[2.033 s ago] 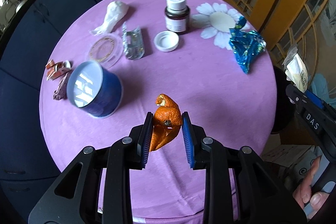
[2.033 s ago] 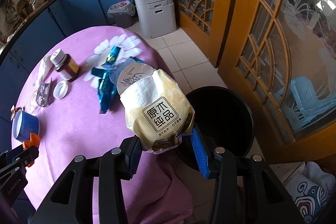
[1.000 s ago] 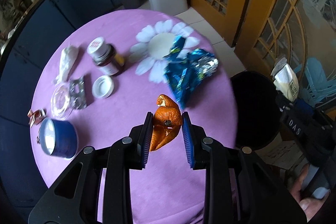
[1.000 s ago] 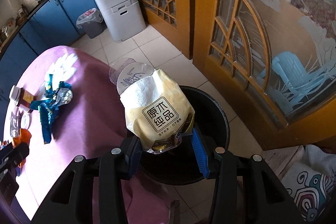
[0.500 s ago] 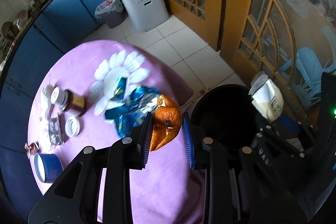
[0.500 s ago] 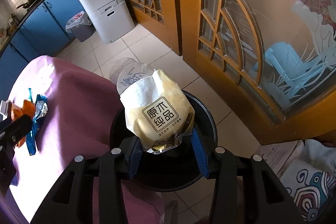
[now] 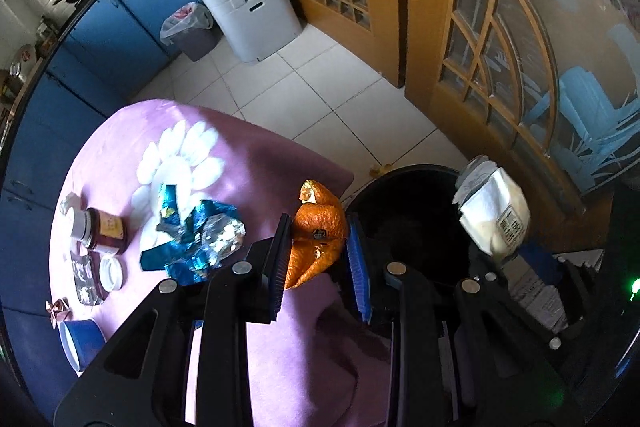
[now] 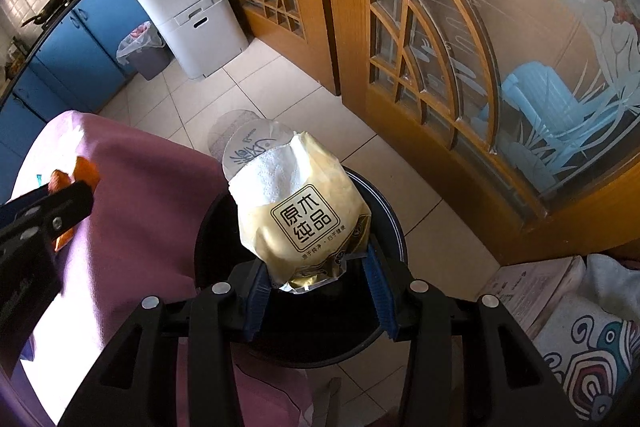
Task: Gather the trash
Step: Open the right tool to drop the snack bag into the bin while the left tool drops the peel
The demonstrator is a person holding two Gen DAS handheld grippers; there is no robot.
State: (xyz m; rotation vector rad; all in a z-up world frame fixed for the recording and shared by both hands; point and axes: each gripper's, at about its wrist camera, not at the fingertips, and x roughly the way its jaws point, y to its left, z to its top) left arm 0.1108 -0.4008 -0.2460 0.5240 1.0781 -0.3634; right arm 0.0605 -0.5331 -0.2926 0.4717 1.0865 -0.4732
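Observation:
My left gripper (image 7: 318, 259) is shut on an orange peel (image 7: 318, 231) and holds it over the table's right edge, beside the black trash bin (image 7: 412, 227). My right gripper (image 8: 318, 291) is shut on a yellow tissue pack (image 8: 300, 207) with a clear lid behind it, held right above the bin's opening (image 8: 224, 223). The pack also shows in the left wrist view (image 7: 492, 211), over the bin's right side. The left gripper with the peel (image 8: 78, 171) shows at the left of the right wrist view.
On the purple-clothed table (image 7: 132, 131) lie a blue foil wrapper (image 7: 192, 239), a brown jar (image 7: 100, 229), a white lid (image 7: 110, 269), a blue cup (image 7: 76, 343). Wooden glass doors (image 8: 460, 27) stand behind the bin. A white cabinet (image 8: 184, 11) and grey bin (image 8: 140, 51) stand farther back.
Both grippers have swung right, away from the table's middle toward the black bin. The tissue pack is now over the bin opening; the peel has reached the table's edge beside it.

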